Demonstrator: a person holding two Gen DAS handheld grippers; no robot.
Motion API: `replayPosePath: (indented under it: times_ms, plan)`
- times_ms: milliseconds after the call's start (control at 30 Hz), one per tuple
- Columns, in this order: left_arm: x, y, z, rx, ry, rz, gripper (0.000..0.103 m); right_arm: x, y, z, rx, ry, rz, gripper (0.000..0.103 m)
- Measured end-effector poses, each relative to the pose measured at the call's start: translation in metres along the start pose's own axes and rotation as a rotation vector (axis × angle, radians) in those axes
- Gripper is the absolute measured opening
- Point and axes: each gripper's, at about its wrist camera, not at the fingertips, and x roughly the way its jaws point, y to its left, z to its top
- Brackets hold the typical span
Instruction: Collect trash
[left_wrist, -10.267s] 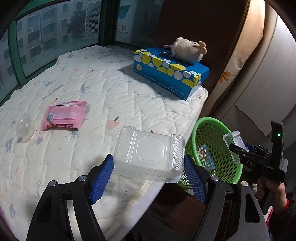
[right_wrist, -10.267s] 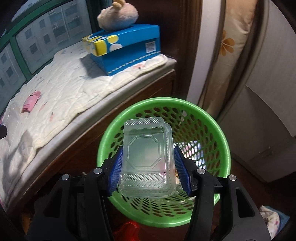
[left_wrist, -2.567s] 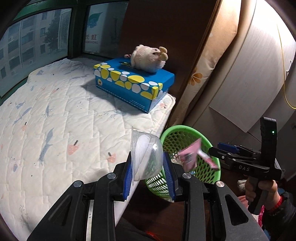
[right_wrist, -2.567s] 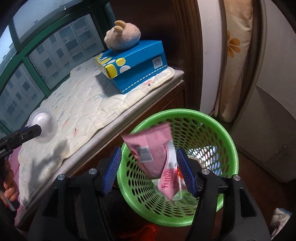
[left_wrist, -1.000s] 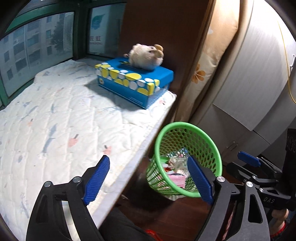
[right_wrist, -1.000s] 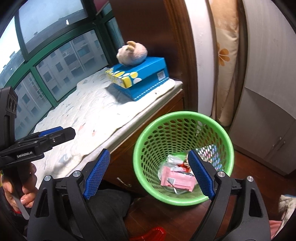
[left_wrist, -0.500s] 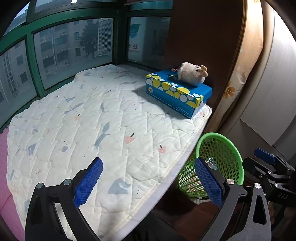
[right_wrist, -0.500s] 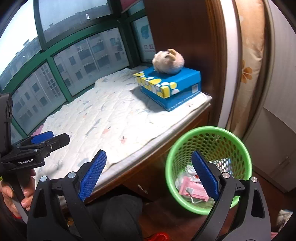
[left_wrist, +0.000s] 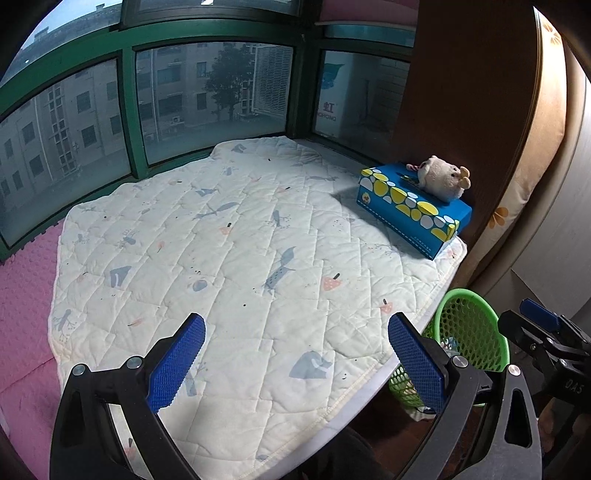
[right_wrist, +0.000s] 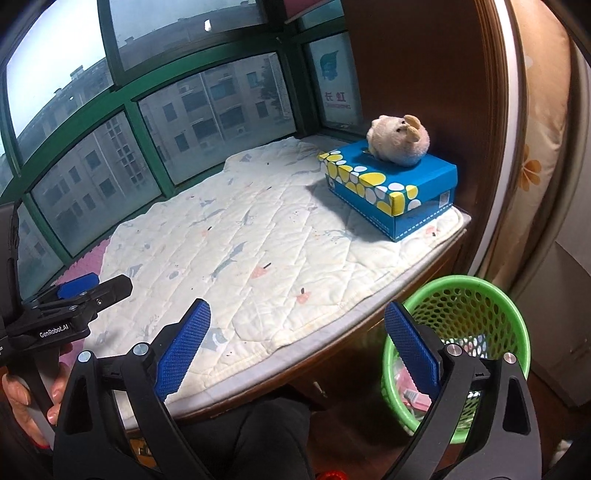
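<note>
Moved since earlier frames: clear plastic boxes, dome lid and pink wrapper gone from the quilted mat (left_wrist: 258, 229); both tongs swung back from the green basket (right_wrist: 476, 295) toward the window seat.

Left tongs (left_wrist: 295, 363): jaws spread wide, empty. Right tongs (right_wrist: 297, 349): jaws just been opening, wide, nothing between them.

Trash: in the basket, on the floor beside the seat edge; pink wrapper (right_wrist: 412, 397) visible inside.

Risks: none left on the mat, so a further grab could wrongly take the tissue box (left_wrist: 413, 210) or plush toy (left_wrist: 445, 181); a low swing could tip the basket.

A plush toy (right_wrist: 399, 140) sits on the box (right_wrist: 391, 188), basket (right_wrist: 517, 295) below right.
</note>
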Motion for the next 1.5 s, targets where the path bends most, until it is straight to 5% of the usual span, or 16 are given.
replayPosePath:
  times_ms: [1500]
  plan:
    - [-0.027, 0.043, -0.011, -0.055, -0.036, 0.149, 0.096, 0.011, 0.027, -0.001, -0.016, 0.002, 0.009, 0.098]
